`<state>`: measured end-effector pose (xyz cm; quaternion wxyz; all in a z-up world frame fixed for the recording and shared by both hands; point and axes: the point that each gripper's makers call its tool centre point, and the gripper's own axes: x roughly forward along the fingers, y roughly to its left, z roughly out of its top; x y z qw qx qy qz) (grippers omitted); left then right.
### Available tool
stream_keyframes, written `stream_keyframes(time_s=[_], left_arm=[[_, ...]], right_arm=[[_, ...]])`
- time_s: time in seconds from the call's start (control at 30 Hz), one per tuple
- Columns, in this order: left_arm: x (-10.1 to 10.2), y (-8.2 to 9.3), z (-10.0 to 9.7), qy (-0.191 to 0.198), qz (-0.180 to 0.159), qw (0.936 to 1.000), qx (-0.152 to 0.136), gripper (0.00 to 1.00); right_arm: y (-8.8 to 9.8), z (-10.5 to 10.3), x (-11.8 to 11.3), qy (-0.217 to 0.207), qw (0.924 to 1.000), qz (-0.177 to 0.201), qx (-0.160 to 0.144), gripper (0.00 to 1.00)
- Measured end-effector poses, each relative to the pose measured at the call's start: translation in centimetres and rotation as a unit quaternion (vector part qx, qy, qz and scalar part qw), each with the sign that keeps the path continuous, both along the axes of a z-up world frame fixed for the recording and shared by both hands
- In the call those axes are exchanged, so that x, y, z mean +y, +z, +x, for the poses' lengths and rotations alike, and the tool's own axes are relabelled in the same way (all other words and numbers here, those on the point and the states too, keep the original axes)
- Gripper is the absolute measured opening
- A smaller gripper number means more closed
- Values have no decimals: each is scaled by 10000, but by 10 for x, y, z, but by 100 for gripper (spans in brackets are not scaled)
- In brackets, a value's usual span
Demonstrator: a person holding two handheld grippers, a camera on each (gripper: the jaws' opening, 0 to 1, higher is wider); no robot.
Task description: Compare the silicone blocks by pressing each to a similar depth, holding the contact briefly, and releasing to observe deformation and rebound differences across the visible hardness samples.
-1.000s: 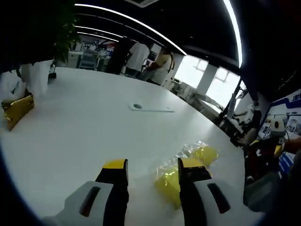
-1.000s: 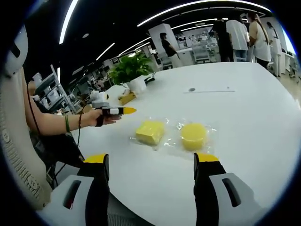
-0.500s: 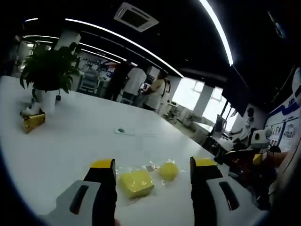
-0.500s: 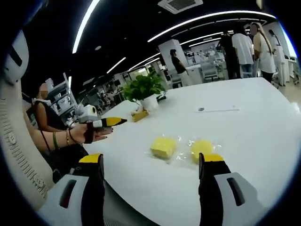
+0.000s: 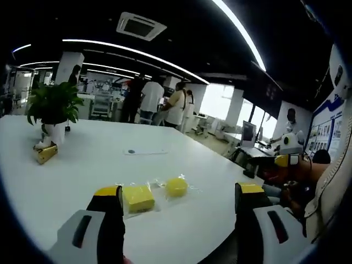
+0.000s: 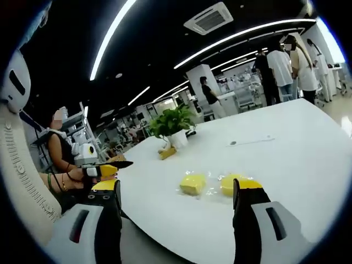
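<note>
Two yellow silicone samples in clear plastic bags lie side by side on the white table. In the left gripper view the square block sits by the left jaw and the round block lies just beyond it. My left gripper is open, held back from them over the table's near edge. In the right gripper view the square block and the round block lie ahead of my open right gripper. The left gripper appears there at the left, held in a hand.
A potted plant with a small yellow object beside it stands at the table's far left. A thin flat strip lies mid-table. Several people stand beyond the far edge. A person's arm reaches in at the left.
Both grippers have pulled back and up from the blocks, so the samples look smaller and farther. Jaws stay open. The blocks have not moved on the table.
</note>
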<state>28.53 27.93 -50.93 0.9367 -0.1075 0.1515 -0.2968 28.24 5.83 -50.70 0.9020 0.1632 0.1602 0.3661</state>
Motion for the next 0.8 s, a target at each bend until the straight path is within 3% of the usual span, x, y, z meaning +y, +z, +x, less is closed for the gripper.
stream_keyframes(time_s=[0.37,0.6,0.8], left_arm=[[-17,-10,-24,-42,109,9994,335,86],[-24,-12,-27,-63,138,9984,538,86],[-36,-13,-25,-390,32,9960,798,86]], right_arm=[[-3,-3,-16,-18,10000,91,-6,79],[-7,1,-24,-38,9998,174,10,79],[-11,2,-27,-35,9997,218,76,79]])
